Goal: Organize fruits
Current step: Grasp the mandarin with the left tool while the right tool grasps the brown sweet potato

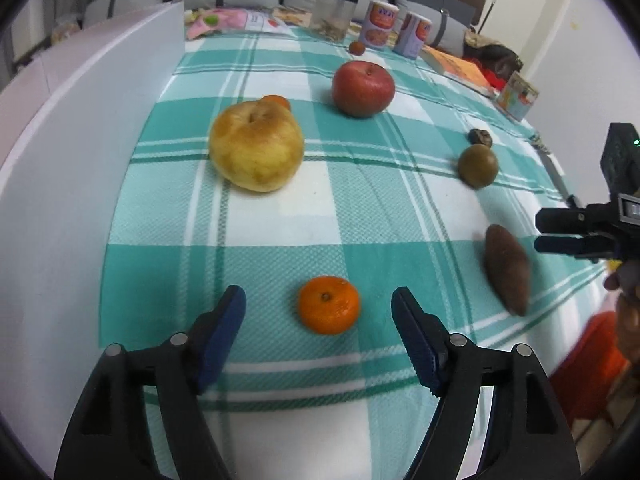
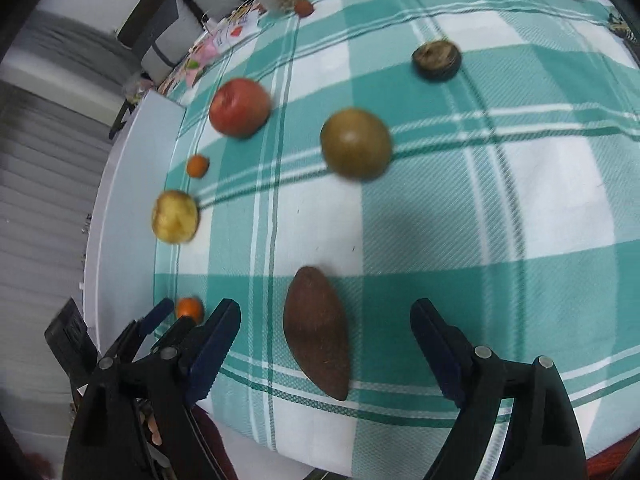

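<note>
two grippers are ours, one in each hand, and both hang over a green-and-white checked tablecloth with fruit scattered across it. our left gripper is spread wide, its blue pads either side of a small orange that sits on the cloth between them; we see gaps on both sides, so neither pad touches it. our right gripper is likewise released, its fingers framing a long brown pointed fruit that lies on the cloth, clear of both pads. from the left wrist view, this brown fruit lies to the right of the orange, near the tips of the right gripper, which reach in from the right edge.

farther out we see a big yellow apple with a second small orange just behind it, a red apple beyond, and a round greenish-brown fruit off to the right with a small dark lump just behind it. a tiny reddish fruit sits near the far end. along that far edge stand a clear jar and two printed cans, with an orange book to the right. a white board runs along the cloth's left side.
</note>
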Motion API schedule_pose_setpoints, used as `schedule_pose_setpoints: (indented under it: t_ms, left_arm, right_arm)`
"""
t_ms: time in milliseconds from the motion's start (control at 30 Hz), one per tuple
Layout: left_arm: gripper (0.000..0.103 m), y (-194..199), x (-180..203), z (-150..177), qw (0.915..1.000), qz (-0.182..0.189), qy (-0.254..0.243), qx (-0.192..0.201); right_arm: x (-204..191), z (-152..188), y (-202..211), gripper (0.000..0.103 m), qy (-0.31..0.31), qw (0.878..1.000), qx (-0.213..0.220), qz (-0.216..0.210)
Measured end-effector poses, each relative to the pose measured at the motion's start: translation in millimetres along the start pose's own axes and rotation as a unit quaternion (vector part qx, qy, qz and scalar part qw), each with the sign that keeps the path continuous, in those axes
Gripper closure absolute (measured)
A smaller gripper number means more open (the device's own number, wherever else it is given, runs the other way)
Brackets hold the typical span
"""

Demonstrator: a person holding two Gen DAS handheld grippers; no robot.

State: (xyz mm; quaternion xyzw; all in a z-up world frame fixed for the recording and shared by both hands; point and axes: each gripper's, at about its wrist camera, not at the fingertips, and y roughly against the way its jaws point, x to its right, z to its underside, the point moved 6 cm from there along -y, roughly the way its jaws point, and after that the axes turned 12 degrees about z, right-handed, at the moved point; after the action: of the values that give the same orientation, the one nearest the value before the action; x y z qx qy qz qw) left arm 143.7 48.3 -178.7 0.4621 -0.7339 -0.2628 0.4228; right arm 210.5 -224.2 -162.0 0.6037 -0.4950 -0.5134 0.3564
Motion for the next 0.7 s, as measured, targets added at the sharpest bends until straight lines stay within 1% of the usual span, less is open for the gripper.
schedule_pose_setpoints:
  t_ms: [100,167,233,300,333,367,433,467,500,533,567,600,700]
  left_arm:
    - [0.027,2.0,2.7,1.0,0.9997,-0.005,-0.021,-0.01]
    - [0.028,-6.6,10.7,3.4,0.9986,-0.015,-0.042,-0.029]
    - [0.034,-16.5,16.4,6.0,0.9968,-0.03,-0.058,-0.046]
    - [0.044,-25.1,18.8,8.2,0.9951,-0.046,-0.066,-0.057]
    - [0.046,-26.9,17.7,8.3,0.9947,-0.051,-0.066,-0.059]
    - [0.047,-27.8,17.7,6.8,0.9944,-0.059,-0.067,-0.056]
    - [0.057,-28.8,17.6,4.6,0.9939,-0.067,-0.068,-0.054]
    - [0.066,-29.3,17.8,3.6,0.9936,-0.071,-0.07,-0.053]
    - [0.071,-29.8,18.1,2.5,0.9932,-0.073,-0.073,-0.053]
    - [0.072,-30.4,18.5,1.5,0.9929,-0.075,-0.075,-0.053]
    - [0.073,-29.9,18.7,1.5,0.993,-0.075,-0.073,-0.054]
    - [0.074,-28.9,18.8,1.5,0.9935,-0.072,-0.07,-0.053]
    - [0.074,-20.3,19.8,0.3,0.9957,-0.054,-0.056,-0.049]
  right_arm:
    - [-0.9,-0.2,0.2,0.016,0.019,1.0,-0.011,0.02]
    - [-6.1,2.6,-5.4,0.017,0.03,0.999,-0.03,0.026]
    - [-12.4,8.0,-10.1,0.017,0.04,0.998,-0.04,0.028]
    - [-22.1,12.1,-10.7,0.019,0.059,0.997,-0.041,0.035]
    - [-26.4,14.0,-11.2,0.02,0.069,0.996,-0.039,0.043]
    - [-32.7,14.6,-12.7,0.023,0.084,0.994,-0.037,0.058]
    - [-40.6,17.2,-20.3,0.028,0.106,0.99,-0.042,0.082]
    - [-44.3,19.6,-26.2,0.035,0.121,0.987,-0.047,0.099]
    - [-46.2,20.6,-30.8,0.053,0.127,0.985,-0.05,0.109]
    - [-47.0,21.9,-35.1,0.065,0.133,0.982,-0.053,0.12]
    - [-45.8,22.7,-38.2,0.064,0.14,0.98,-0.052,0.135]
    - [-46.0,22.3,-37.8,0.064,0.14,0.98,-0.05,0.135]
    - [-44.2,23.0,-26.3,0.064,0.134,0.983,-0.041,0.12]
